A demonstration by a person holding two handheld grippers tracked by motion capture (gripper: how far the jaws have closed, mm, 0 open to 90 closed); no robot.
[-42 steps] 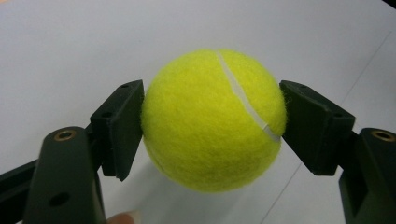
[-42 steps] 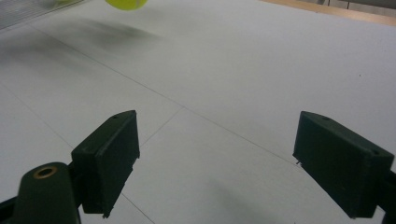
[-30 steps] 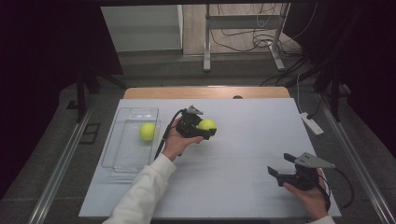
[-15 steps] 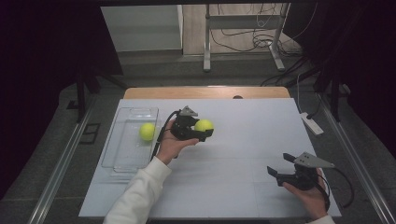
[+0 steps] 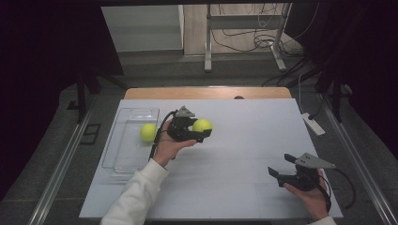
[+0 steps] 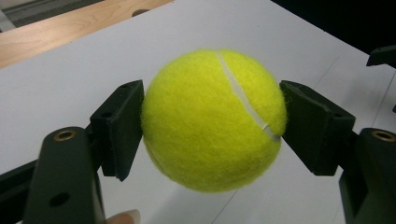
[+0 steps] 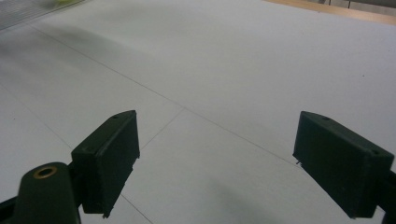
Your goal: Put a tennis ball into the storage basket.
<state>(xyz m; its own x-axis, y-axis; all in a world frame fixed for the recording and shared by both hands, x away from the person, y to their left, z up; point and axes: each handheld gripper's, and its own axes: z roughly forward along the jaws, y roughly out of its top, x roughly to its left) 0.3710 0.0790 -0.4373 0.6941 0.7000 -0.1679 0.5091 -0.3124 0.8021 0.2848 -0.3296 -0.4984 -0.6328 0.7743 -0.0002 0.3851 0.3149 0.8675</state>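
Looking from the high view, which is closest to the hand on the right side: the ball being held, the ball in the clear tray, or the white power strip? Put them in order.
1. Power strip, at the table's right edge, up from the right gripper.
2. Held ball, mid-table, clamped in the left gripper.
3. Ball in the tray, far left, inside the clear tray.

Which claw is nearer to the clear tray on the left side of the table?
Left. The left claw, shut on a tennis ball, is just right of the clear tray; the right claw is open far across the table.
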